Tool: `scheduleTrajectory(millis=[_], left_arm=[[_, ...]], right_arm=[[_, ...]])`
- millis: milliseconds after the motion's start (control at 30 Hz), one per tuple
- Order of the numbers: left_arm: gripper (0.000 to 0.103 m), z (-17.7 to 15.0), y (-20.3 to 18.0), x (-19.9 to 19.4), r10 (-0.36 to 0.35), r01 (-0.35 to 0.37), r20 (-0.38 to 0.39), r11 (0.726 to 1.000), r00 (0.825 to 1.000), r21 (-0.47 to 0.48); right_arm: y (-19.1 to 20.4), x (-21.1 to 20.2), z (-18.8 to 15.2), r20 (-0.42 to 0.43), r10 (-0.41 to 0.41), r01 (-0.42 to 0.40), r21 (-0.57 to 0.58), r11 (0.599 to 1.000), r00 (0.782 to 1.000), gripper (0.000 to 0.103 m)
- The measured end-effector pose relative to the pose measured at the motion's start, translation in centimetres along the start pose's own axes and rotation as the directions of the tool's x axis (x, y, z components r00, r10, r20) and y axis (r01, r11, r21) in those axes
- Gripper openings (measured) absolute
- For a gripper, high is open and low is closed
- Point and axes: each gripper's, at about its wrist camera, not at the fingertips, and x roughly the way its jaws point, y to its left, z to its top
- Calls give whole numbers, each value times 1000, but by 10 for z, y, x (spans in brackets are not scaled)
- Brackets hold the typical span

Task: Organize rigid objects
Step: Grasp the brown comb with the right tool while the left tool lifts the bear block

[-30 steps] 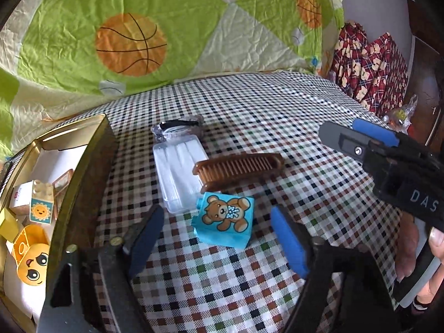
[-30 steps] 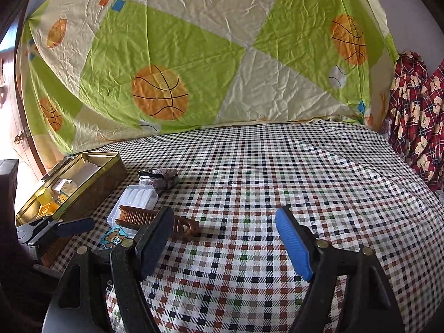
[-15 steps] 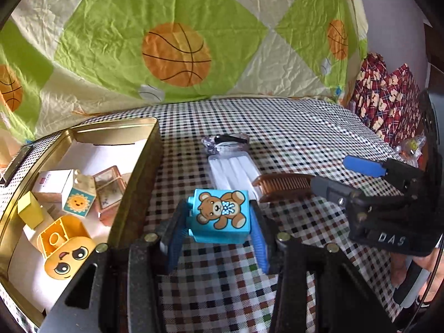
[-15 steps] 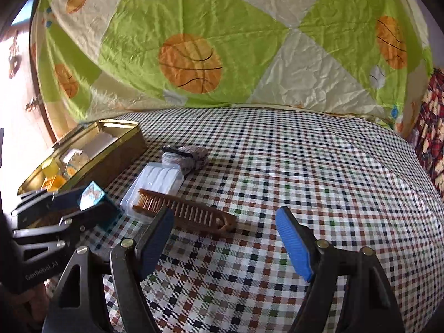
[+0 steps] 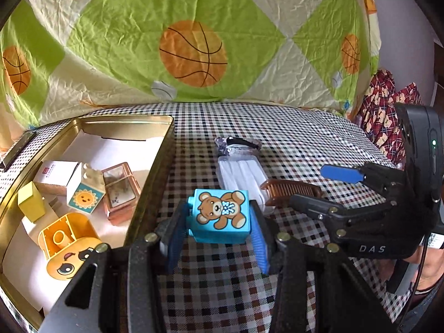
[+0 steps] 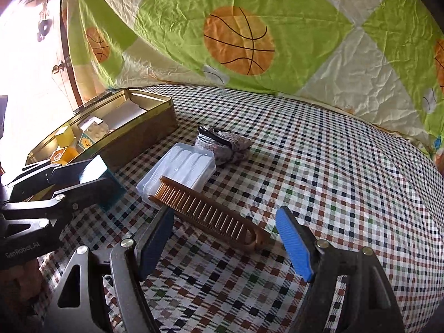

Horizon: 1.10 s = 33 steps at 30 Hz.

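Jaws of the left gripper [image 5: 219, 233] were clamped on the bear block [image 5: 220, 215], its blue pads pressing both sides and holding it clear of the checked cloth [image 5: 291, 138], just right of the tin [image 5: 155, 172]. The jaws of the right gripper [image 6: 224, 238] stood wide apart and empty, poised low over the comb [image 6: 205, 215], which lay partly across the clear box [image 6: 180, 166]; a small crocheted bundle [image 6: 222, 145] sat just behind that box. Inside the tin already lay a sun block [image 5: 84, 191], a yellow face block [image 5: 66, 247], a small glass case [image 5: 120, 191] and a white carton [image 5: 55, 173]. The step in hand looked like carrying the bear block to the tin. The next move would call for swinging it left over the gold rim, lowering it onto a bare patch of white liner near the rim, and only then letting go. The right gripper seemed lined up to close across the comb's narrow width.
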Motion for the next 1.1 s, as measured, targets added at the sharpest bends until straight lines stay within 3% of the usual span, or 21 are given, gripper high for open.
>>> scheduleTrajectory(millis=[133,267,400,600,800,867,967,1100], left_arm=[[42,0,-1,0,4,-4,8,1000,1000,4],[42,0,1,-4,0,0,28,1000,1000,-5],[42,0,5,-5,-9,9,32,1000,999,-18],[42,-1,6,-7,-14,15,43,1000,999,-24],[42,-1,1,-9,-7,8,52,1000,999,-9],[42,-1,0,-11,-8,8,60,1000,998,-4],[42,-1,0,-14,-8,8,76,1000,997,0],[42,-2,-4,-20,2,-3,105,1000,994,16]], right_arm=[[3,1,10,20,22,-21,-81,996,1000,78],[-1,13,12,-33,108,-110,-89,990,994,78],[-4,29,4,-134,202,-210,-51,976,970,78],[0,21,-1,-119,187,-194,-52,980,975,76],[24,17,-8,-143,116,-138,-154,978,983,46],[30,11,-11,-134,133,-154,-160,975,982,30],[39,3,-17,-122,102,-122,-170,978,987,21],[43,-9,-18,-69,79,-88,-145,986,995,17]])
